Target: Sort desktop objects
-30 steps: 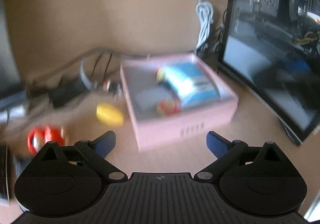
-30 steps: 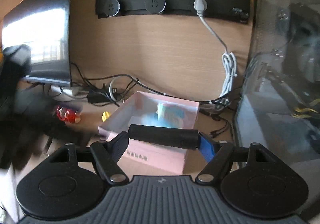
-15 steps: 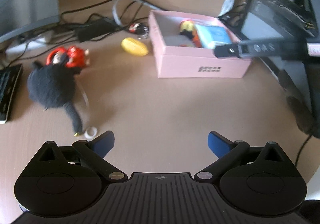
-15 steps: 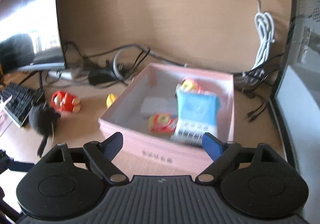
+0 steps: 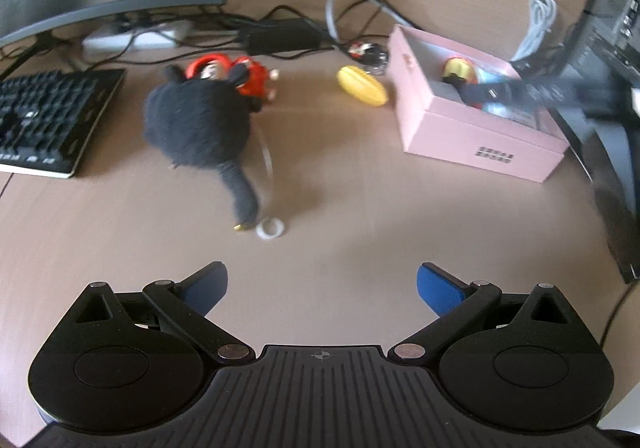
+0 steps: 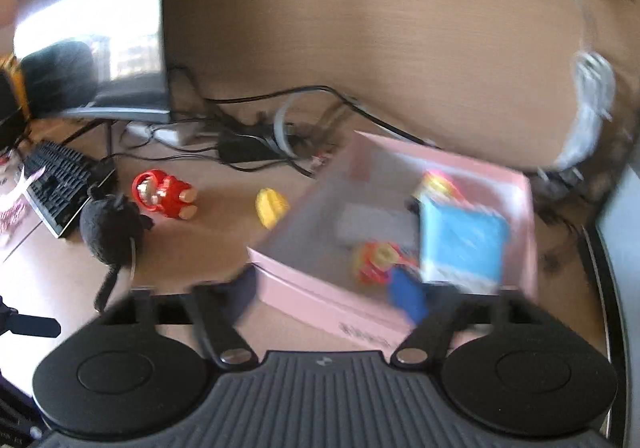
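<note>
While left tool (image 5: pixel 322 286) gapes | black plush (image 5: pixel 198 124) ahead-left, apart

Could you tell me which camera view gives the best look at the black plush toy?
The left wrist view: the plush lies sharp, large and whole, tail included. In the right wrist view it sits small near the left edge, beside the keyboard.

Pink box (image 6: pixel 304 300) contents, right jaws motion-blurred; keyboard (image 5: pixel 44 120) cut off.

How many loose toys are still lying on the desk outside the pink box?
4: a black fuzzy plush mid-desk, a red figurine just behind it, a yellow oval toy beside the pink cardboard box, and a small dark figure by the cables. Others may be hidden.
</note>
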Action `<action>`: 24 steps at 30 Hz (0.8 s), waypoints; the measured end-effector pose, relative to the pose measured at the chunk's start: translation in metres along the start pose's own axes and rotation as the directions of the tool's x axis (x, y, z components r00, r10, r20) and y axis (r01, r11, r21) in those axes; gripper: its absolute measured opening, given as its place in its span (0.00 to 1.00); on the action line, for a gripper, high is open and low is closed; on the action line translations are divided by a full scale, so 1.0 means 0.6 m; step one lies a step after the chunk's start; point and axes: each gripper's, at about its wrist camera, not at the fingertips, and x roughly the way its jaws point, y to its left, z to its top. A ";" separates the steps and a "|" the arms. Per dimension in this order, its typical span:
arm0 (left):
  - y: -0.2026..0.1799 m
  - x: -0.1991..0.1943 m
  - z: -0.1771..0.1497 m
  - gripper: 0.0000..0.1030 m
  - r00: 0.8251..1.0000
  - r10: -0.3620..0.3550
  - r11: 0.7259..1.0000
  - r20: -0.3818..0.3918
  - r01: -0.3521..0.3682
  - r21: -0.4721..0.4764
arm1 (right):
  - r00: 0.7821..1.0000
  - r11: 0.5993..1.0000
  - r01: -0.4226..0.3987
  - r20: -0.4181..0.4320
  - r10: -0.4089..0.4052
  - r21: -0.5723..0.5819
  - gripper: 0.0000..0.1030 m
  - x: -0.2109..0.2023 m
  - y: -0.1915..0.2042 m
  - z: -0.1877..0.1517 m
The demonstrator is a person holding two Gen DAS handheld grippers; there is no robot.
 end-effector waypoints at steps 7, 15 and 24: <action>0.054 -0.026 -0.002 1.00 0.999 0.020 0.998 0.030 -0.018 -0.060 | 0.996 0.962 0.092 0.013 -0.092 -0.256 0.38 0.105 0.072 0.116; 0.125 -0.046 -0.009 1.00 0.997 0.043 0.988 0.059 -0.033 -0.153 | 0.947 0.846 0.131 -0.186 -0.260 -0.516 0.38 0.297 0.099 0.183; 0.152 -0.035 -0.011 1.00 0.998 0.032 0.984 0.048 -0.023 -0.177 | 0.897 0.692 0.191 -0.163 -0.412 -0.696 0.28 0.357 0.127 0.165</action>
